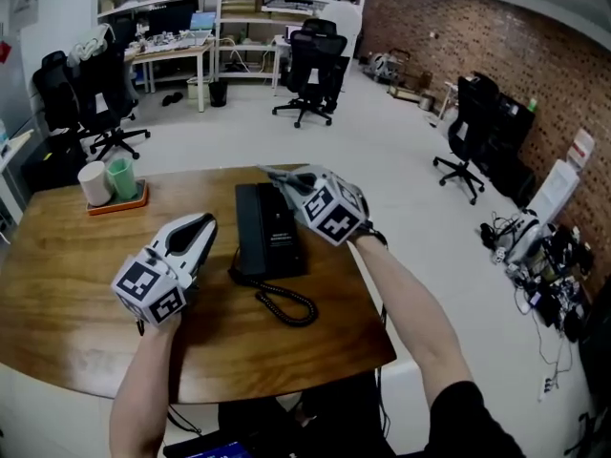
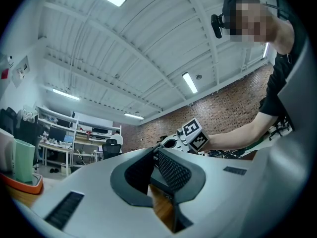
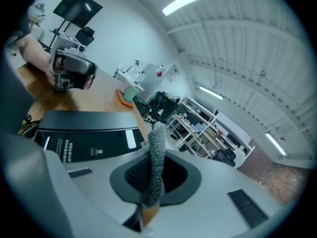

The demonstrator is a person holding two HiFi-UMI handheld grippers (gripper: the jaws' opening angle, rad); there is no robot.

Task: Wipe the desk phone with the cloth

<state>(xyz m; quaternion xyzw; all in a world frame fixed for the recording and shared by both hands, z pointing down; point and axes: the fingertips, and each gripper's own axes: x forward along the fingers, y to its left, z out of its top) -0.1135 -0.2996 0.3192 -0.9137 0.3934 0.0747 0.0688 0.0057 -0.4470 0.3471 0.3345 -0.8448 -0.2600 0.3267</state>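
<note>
The black desk phone lies flat in the middle of the wooden table, its coiled cord looping toward me. My right gripper hovers over the phone's far right corner, shut on a grey cloth. In the right gripper view the cloth stands up between the jaws, and the phone lies just beyond on the left. My left gripper rests left of the phone with its jaws shut and nothing in them.
An orange tray with a white cup and a green cup stands at the table's far left. The table's right edge runs close to the phone. Office chairs and desks stand on the floor beyond.
</note>
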